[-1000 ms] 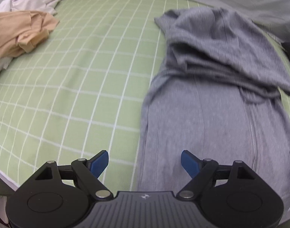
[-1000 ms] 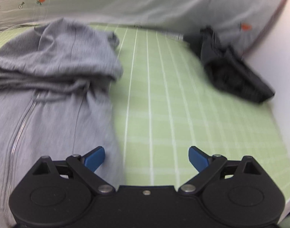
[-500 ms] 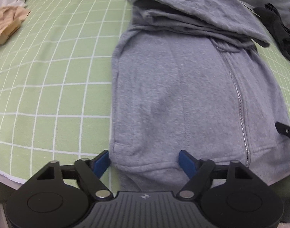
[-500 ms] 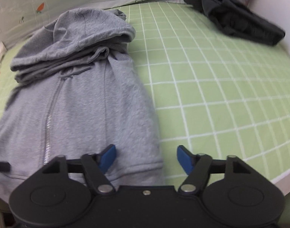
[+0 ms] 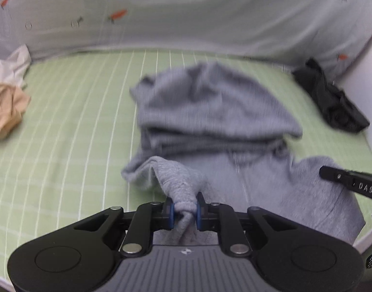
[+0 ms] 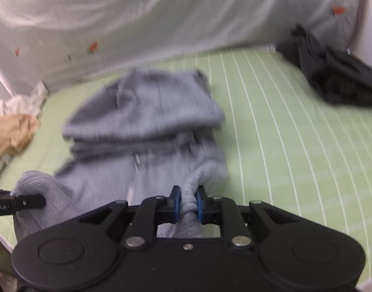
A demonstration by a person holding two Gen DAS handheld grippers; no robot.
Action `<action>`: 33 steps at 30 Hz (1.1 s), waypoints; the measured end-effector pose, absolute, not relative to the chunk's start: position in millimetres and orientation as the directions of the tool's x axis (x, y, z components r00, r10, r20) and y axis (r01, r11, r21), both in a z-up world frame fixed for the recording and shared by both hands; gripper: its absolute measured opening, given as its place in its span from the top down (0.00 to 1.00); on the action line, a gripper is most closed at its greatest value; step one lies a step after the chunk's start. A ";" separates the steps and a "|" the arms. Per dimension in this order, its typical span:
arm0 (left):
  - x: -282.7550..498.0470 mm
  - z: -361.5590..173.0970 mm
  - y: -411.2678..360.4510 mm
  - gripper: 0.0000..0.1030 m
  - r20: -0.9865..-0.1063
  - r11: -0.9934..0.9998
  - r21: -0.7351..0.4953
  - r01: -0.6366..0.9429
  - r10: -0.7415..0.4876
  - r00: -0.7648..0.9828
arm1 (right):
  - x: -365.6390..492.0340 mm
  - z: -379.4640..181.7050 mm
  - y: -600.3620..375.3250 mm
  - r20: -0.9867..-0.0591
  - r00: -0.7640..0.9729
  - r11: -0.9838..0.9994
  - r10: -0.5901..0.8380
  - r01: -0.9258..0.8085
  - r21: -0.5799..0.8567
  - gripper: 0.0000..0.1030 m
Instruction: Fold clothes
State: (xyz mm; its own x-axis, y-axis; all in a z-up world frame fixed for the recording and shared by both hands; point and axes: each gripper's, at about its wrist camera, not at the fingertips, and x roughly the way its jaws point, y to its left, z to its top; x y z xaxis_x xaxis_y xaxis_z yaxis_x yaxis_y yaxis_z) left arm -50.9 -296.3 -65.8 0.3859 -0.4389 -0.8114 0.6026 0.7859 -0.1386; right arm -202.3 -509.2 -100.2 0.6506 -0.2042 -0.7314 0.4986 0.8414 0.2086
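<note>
**Both bottom corners of the hoodie pinched and coming up off the bed**

The grey hoodie lies in the middle of the green checked bed, its hood end bunched in folds toward the pale curtain at the far side, its hem end toward the near edge. A second ago the hem lay flat on the bed and both sets of fingers stood wide above it. Now the left gripper has just closed its fingers almost shut on the hem corner on the left side of the hoodie, the cloth gathered into a knot between the blue pads. The right gripper has just closed likewise on the opposite hem corner. Both corners are drawn up from the bed into peaks, so the near edge of the hoodie is no longer resting flat.

That points to the next fold starting: with both hem corners gripped, the lower half can likely be carried toward the hood end and laid over it. The pictures are blurred, so how much cloth each pinch has caught is hard to judge; a thin hold could slip.

Left of the hoodie sit a crumpled tan garment and a white one; right of it, a black garment by the wall.
</note>
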 end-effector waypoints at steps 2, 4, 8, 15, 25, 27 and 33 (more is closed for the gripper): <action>-37.9 -51.7 -304.5 0.84 -0.782 0.791 -0.156 0.592 -0.465 0.415 | -187.6 -86.9 -518.8 -0.699 0.683 0.842 -0.212 0.491 0.224 0.87; -24.6 -41.3 -312.0 0.84 -0.760 0.796 -0.149 0.587 -0.472 0.447 | -171.8 -75.3 -527.7 -0.671 0.705 0.846 -0.232 0.486 0.219 0.87; 7.3 -33.2 -320.6 0.84 -0.740 0.808 -0.158 0.567 -0.477 0.474 | -135.2 -62.1 -549.2 -0.636 0.726 0.849 -0.261 0.487 0.208 0.87; 66.4 -55.7 -334.7 0.84 -0.766 0.833 -0.198 0.516 -0.460 0.449 | -85.7 -71.6 -578.7 -0.645 0.706 0.826 -0.291 0.526 0.202 0.87; 163.7 -105.5 -358.5 0.82 -0.846 0.888 -0.260 0.379 -0.399 0.354 | -11.0 -120.6 -627.7 -0.751 0.611 0.806 -0.249 0.560 0.189 0.86; 174.0 -109.5 -359.8 0.81 -0.851 0.894 -0.278 0.352 -0.399 0.341 | 1.6 -125.6 -635.3 -0.760 0.602 0.807 -0.243 0.560 0.186 0.85; 198.3 -116.3 -352.4 0.73 -0.866 0.913 -0.348 0.214 -0.401 0.300 | 24.7 -122.5 -656.6 -0.754 0.607 0.793 -0.249 0.575 0.201 0.83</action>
State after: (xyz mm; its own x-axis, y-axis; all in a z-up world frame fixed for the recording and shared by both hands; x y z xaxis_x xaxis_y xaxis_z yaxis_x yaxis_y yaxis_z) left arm 198.3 -352.4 -116.3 0.3004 -0.4007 -0.8656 0.2144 0.9126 -0.3481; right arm 24.7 -656.6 -122.5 0.6073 -0.2491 -0.7544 0.5750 0.7931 0.2010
